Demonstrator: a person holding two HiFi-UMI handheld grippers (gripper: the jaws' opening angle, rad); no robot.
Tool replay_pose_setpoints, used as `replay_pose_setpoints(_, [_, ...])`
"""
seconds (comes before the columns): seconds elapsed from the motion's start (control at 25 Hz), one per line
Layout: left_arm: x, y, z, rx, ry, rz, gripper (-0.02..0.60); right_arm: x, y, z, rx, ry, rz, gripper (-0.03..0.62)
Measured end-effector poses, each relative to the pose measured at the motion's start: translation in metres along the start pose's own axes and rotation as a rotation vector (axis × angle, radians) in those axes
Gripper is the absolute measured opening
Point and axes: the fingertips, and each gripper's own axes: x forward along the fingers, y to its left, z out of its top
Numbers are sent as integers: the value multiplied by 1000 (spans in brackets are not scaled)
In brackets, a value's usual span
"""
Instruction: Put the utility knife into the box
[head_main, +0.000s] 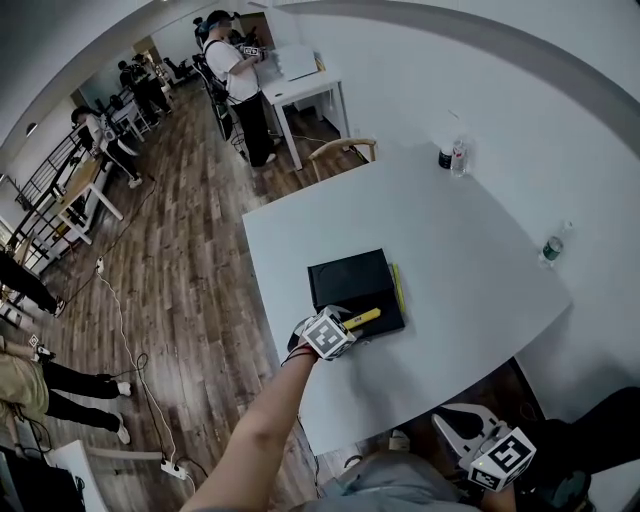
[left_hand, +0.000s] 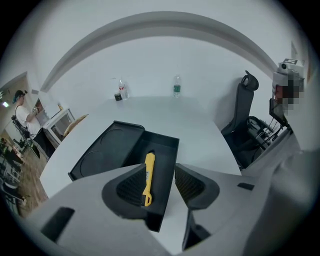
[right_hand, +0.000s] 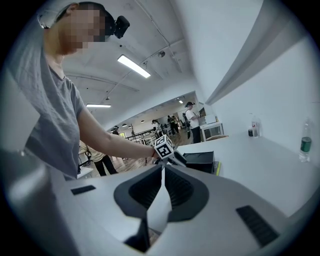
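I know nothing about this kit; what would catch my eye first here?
The bright yellow utility knife lies inside the open black box on the white table. The left gripper hovers right over it with its jaws apart, gripping nothing. The right gripper is shut and empty, held low beyond the table's near edge.

Utility knife: slim, yellow body with a loop at its near end. Lies flat, lengthwise, inside the open tray of the box.

Box: black, rectangular, shallow. Its lid, embossed with two circles, lies open beside the tray. Rests on the white counter.
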Motion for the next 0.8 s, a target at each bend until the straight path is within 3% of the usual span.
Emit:
replay_pose_setpoints(0.2, [-16, -4, 8, 5, -31, 21, 147, 1, 6, 4, -16, -14, 12, 35])
replay_pose_setpoints(0.4, [-24, -8, 7, 15, -51, 55, 27, -3, 11, 6, -30, -27, 13, 35])
replay_pose_setpoints(0.64, [-40, -28, 8, 30, -81, 47, 17, -7, 16, 8, -42, -43, 8, 35])
replay_pose_setpoints(0.8, [-66, -45, 18, 16, -144, 37, 17, -8, 20, 10, -51, -54, 12, 35])
